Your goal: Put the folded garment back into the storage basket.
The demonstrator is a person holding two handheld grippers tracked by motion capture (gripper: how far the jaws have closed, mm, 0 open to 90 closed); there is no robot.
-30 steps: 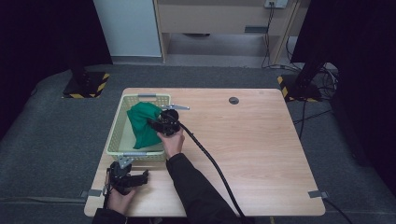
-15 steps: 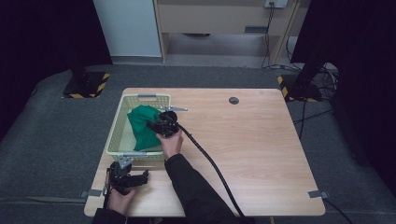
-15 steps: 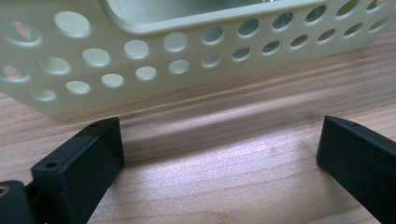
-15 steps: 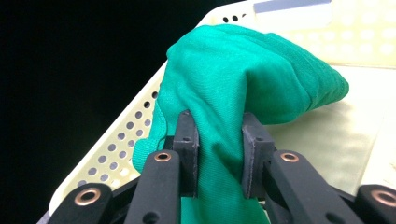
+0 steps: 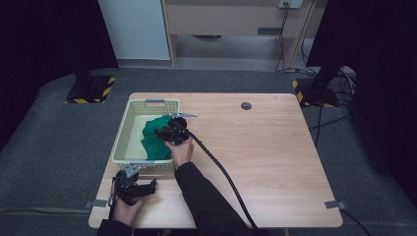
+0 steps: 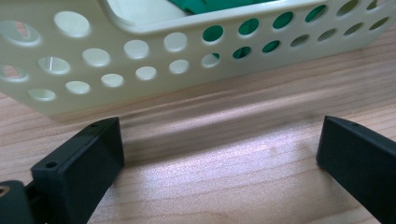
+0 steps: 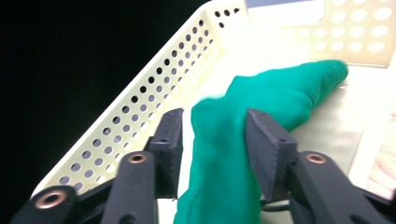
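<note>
Your high view is evenly lit from overhead: the wooden surface (image 5: pixel 275 147) reads bright and clear, while the room toward 9 and 3 o'clock drops into near black. Shadows on it are soft and short. It is sharp at the centre, slightly soft and bowed at the edges. In your left gripper view a pale sheen of glare lies on the wood at 6 o'clock, and the basket (image 6: pixel 140 51) wall is a little soft. In your right gripper view the green cloth (image 7: pixel 243 140) is blurred, the basket floor at 1 o'clock washes out white, and everything toward 9 o'clock is black.
</note>
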